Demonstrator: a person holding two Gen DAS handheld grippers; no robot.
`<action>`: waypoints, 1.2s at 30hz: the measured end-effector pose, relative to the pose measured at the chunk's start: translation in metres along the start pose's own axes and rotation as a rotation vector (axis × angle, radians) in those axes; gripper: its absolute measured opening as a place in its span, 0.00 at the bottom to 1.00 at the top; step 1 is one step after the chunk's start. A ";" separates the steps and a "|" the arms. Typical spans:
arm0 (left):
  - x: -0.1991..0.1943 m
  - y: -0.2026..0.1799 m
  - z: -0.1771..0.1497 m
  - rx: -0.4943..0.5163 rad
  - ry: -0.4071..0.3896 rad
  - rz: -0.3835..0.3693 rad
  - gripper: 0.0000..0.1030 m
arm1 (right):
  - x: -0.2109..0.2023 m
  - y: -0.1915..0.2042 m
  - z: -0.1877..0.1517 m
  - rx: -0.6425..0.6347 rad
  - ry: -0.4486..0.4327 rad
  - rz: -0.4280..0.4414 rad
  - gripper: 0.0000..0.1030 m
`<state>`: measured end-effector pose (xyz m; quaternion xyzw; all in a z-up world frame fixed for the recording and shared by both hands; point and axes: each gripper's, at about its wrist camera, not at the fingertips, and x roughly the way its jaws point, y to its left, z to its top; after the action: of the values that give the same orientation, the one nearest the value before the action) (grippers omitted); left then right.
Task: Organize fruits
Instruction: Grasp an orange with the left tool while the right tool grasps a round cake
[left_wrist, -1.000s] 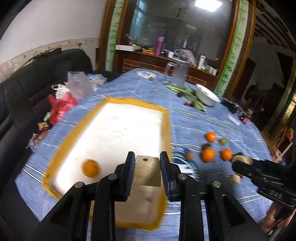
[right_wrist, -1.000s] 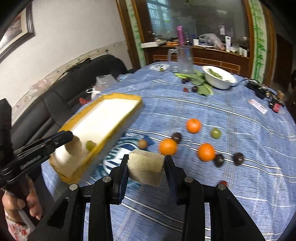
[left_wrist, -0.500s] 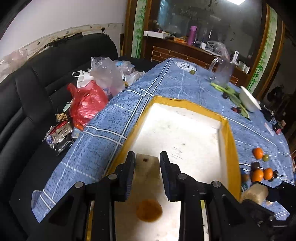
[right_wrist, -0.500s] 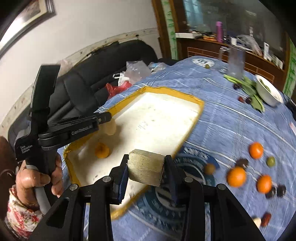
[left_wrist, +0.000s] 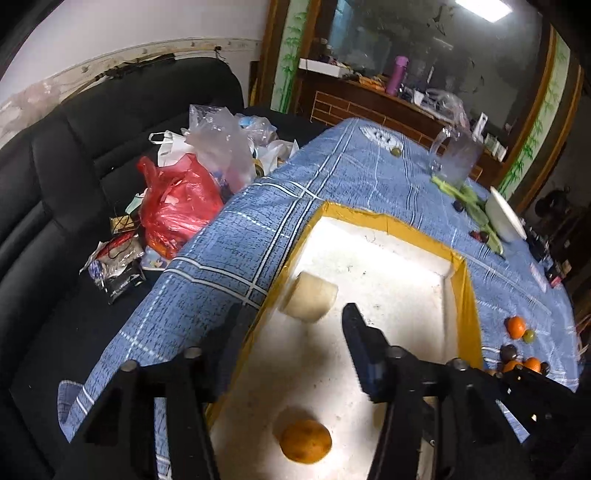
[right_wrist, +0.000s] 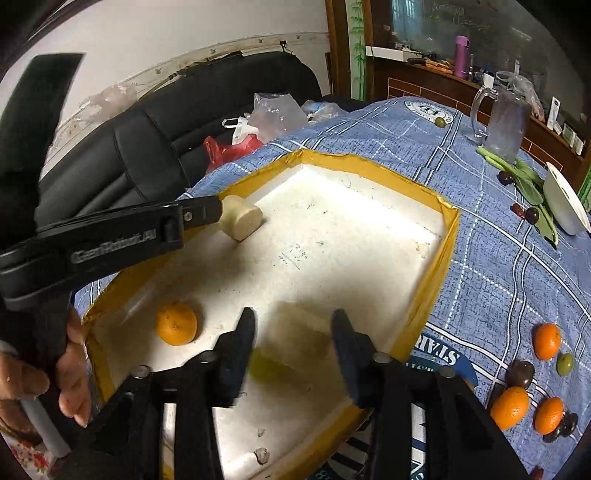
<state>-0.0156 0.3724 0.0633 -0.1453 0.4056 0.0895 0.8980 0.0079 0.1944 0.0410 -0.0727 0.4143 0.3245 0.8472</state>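
Note:
A white foam tray with a yellow taped rim (left_wrist: 467, 291) (right_wrist: 441, 258) lies on the blue tablecloth. One orange (left_wrist: 304, 445) (right_wrist: 176, 323) lies in its near end. My left gripper (left_wrist: 291, 328) is open over the tray's left rim, with a pale foam pad (left_wrist: 312, 295) between its spread fingers. My right gripper (right_wrist: 293, 347) is open over the tray's near end; a blurred green fruit (right_wrist: 267, 365) and a foam pad (right_wrist: 301, 332) show between its fingers. Several loose oranges (right_wrist: 546, 339), a green fruit (right_wrist: 565, 363) and dark fruits (right_wrist: 519, 373) lie on the cloth to the right.
A black sofa with plastic bags (left_wrist: 177, 199) stands left of the table. A glass mug (right_wrist: 506, 118), green leaves (right_wrist: 524, 173) and a white bowl (right_wrist: 563, 201) sit at the far right. A sideboard with bottles runs along the back wall.
Both grippers have opened from nearly shut. The right gripper moved in over the tray's near end, and a green fruit now shows between its fingers. The left gripper shifted slightly left.

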 end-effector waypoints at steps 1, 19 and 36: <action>-0.004 0.001 -0.001 -0.012 -0.004 -0.008 0.56 | -0.002 0.000 0.001 0.000 -0.009 0.000 0.59; -0.072 -0.061 -0.042 -0.017 -0.043 -0.165 0.75 | -0.113 -0.093 -0.065 0.206 -0.164 -0.065 0.61; -0.036 -0.180 -0.102 0.183 0.068 -0.220 0.77 | -0.174 -0.228 -0.180 0.488 -0.150 -0.212 0.63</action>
<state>-0.0610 0.1677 0.0599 -0.1092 0.4238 -0.0517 0.8976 -0.0482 -0.1385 0.0220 0.1147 0.4064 0.1292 0.8972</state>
